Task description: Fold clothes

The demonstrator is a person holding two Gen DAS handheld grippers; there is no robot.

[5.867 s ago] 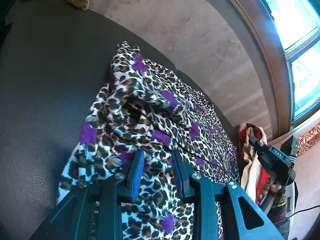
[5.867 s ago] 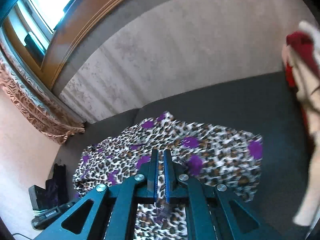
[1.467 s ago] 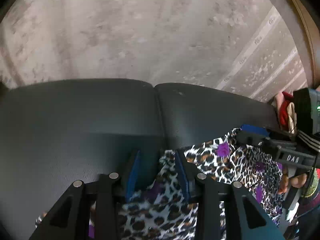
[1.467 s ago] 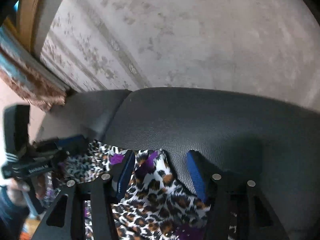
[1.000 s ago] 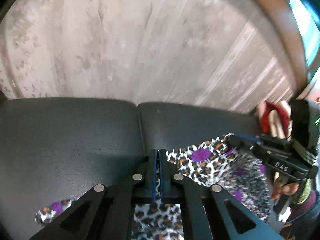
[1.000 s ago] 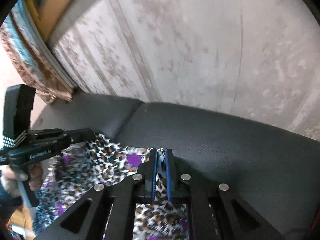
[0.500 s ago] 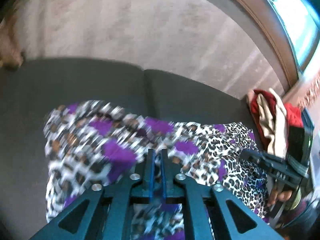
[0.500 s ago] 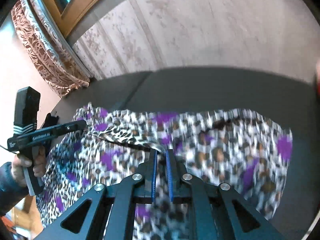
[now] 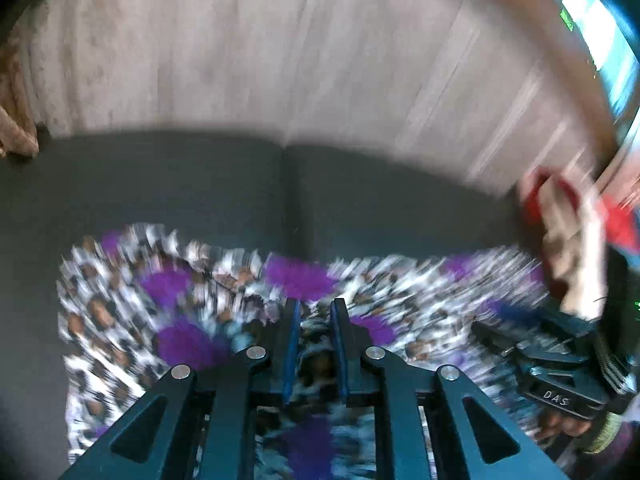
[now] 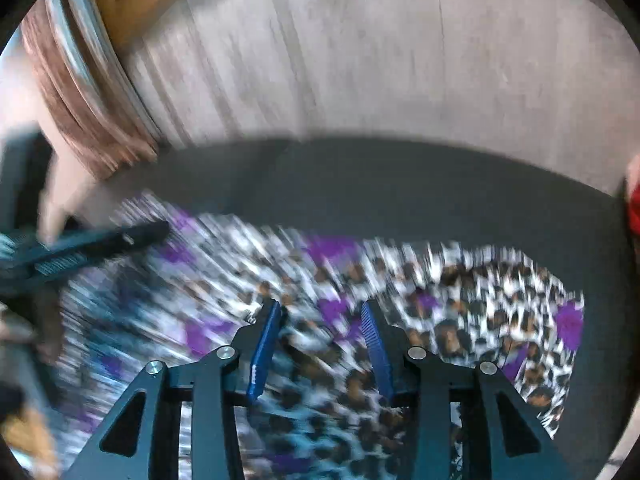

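Observation:
A leopard-print garment with purple patches (image 9: 120,320) (image 10: 480,300) lies spread across the dark grey sofa seat (image 9: 200,184) (image 10: 400,184). My left gripper (image 9: 316,308) hovers low over its near edge. Its jaws are opening, with a narrow gap between the blue pads and the cloth lying loose beneath, not pinched. My right gripper (image 10: 320,308) is over the same garment further right, its jaws opening wide with nothing between them. Each gripper also shows in the other's view: the right gripper (image 9: 520,320) and the left gripper (image 10: 120,240). Both views are motion-blurred.
A pile of red and cream clothes (image 9: 568,240) sits at the right end of the sofa. A pale patterned wall (image 9: 280,60) rises behind the seat. A brown curtain (image 10: 80,112) and a window (image 9: 600,40) are to the side. A person's hand (image 9: 560,424) holds the right gripper's handle.
Half a second ago both grippers were shut on the garment's edge. Now both sets of jaws have parted, the right more widely, and the cloth has dropped onto the seat.

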